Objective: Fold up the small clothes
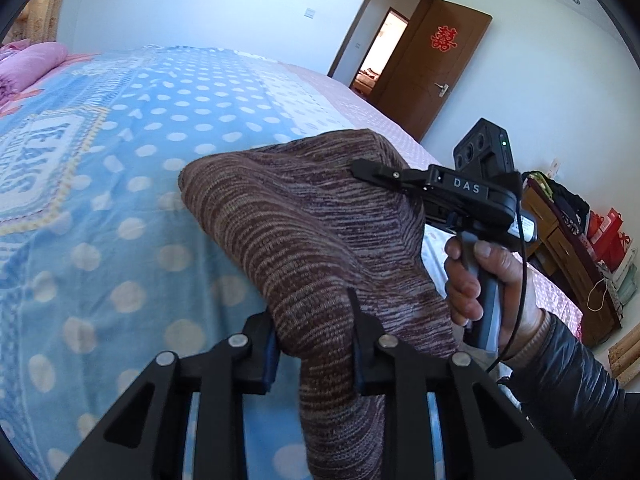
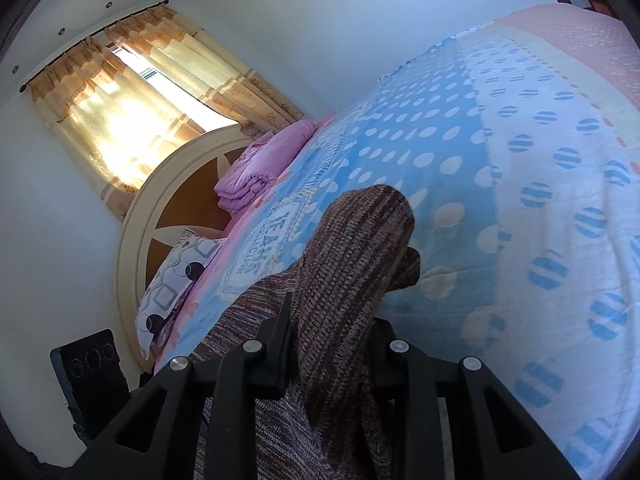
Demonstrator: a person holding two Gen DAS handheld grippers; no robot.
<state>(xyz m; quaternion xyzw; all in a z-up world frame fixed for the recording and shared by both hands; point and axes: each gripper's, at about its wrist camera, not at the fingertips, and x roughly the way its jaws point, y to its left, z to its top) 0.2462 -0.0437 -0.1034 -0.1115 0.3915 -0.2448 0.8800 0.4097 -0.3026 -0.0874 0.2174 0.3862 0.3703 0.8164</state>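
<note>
A brown striped knit garment (image 1: 304, 216) is held up over the blue polka-dot bed cover (image 1: 132, 184). My left gripper (image 1: 314, 344) is shut on its near edge, and cloth hangs down between the fingers. My right gripper (image 1: 364, 170) shows in the left wrist view, shut on the garment's far right edge, with the person's hand on its handle. In the right wrist view the right gripper (image 2: 332, 320) is shut on a bunched fold of the same garment (image 2: 352, 248), which drapes over the fingers and hides their tips.
The bed (image 2: 540, 184) fills most of both views. Folded pink bedding (image 2: 256, 164) and a patterned pillow (image 2: 176, 276) lie by the headboard. An open brown door (image 1: 432, 68) and a wooden dresser (image 1: 568, 248) with red bags stand to the right.
</note>
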